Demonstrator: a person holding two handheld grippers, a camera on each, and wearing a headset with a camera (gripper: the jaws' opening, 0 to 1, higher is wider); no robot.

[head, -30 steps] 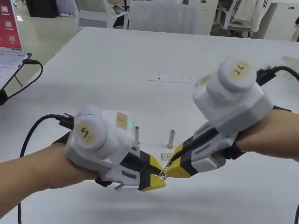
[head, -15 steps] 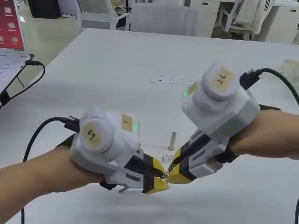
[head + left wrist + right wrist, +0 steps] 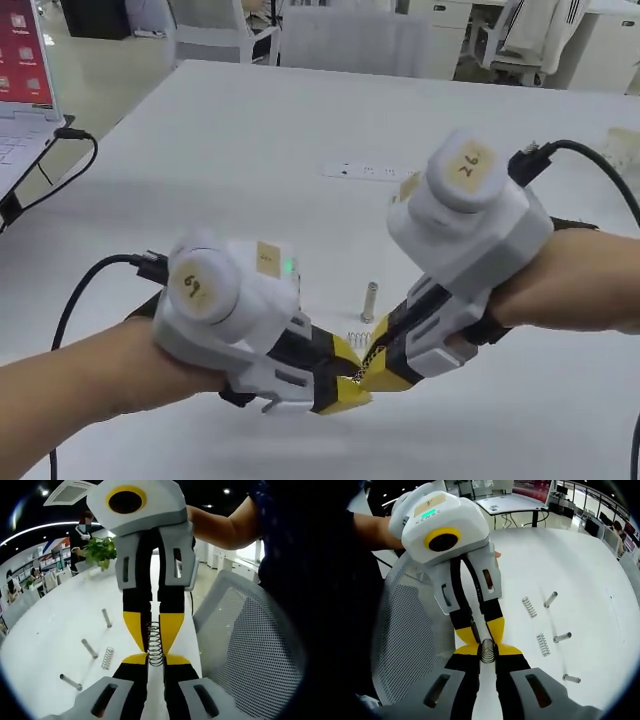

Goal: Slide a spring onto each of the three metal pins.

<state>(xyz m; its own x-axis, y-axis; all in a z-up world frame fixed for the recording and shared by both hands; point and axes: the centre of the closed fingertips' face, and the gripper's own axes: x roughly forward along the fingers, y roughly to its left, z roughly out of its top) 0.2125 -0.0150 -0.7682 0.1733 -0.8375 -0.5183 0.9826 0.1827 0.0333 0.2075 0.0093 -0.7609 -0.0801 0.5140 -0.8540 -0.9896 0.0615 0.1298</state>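
A small metal spring (image 3: 366,366) hangs just above the white table (image 3: 230,150), caught between the tips of both grippers, which meet nose to nose. My left gripper (image 3: 350,388) is shut on one end and my right gripper (image 3: 380,372) is shut on the other. In the left gripper view the spring (image 3: 155,642) runs from my own jaws up into the right gripper's yellow tips. One pin (image 3: 369,300) stands upright behind the tips, with a loose spring (image 3: 357,338) lying by it. Three bare pins (image 3: 550,599) (image 3: 562,637) (image 3: 571,678) and two loose springs (image 3: 529,606) (image 3: 542,644) show on the table.
A white power strip (image 3: 368,172) lies mid-table beyond the pins. A laptop (image 3: 18,90) with a black cable (image 3: 75,150) sits at the left edge. A grey mesh chair (image 3: 250,640) stands close to the table's near edge. A potted plant (image 3: 100,550) is at the far end.
Both grippers stay tip to tip on the spring and have shifted only slightly. The left gripper's body now covers the pin that showed beside it a second ago.
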